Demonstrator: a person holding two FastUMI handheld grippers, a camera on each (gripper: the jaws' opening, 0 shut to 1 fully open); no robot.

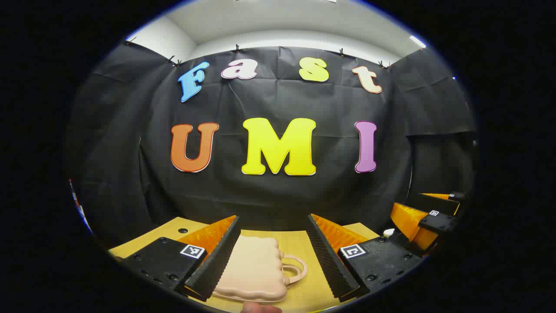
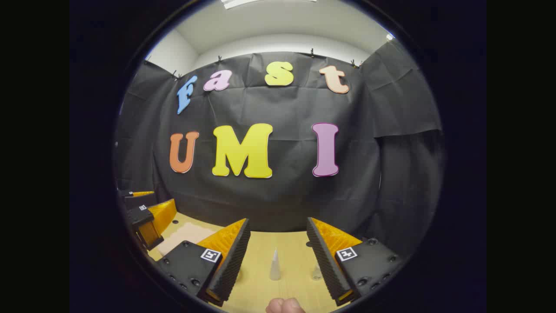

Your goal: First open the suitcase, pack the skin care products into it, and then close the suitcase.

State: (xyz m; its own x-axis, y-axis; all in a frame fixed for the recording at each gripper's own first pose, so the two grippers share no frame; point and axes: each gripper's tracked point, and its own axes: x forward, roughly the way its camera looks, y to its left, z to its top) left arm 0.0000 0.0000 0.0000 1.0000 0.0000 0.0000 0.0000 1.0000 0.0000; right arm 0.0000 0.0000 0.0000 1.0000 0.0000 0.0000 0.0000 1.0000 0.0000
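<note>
The suitcase (image 1: 251, 271), a small beige ribbed case, lies flat and closed on the desk (image 1: 299, 243) between the fingers of my left claw (image 1: 273, 256), which stands open and empty. Its handle (image 1: 296, 266) points toward 3 o'clock; its long axis seems to run from 6 to 12 o'clock. In the right gripper view, a clear cone-capped bottle (image 2: 275, 264) stands upright between the fingers of my right claw (image 2: 278, 256), likewise open. I judge the light case could slide or the narrow bottle topple if a finger nudges it sideways.
</note>
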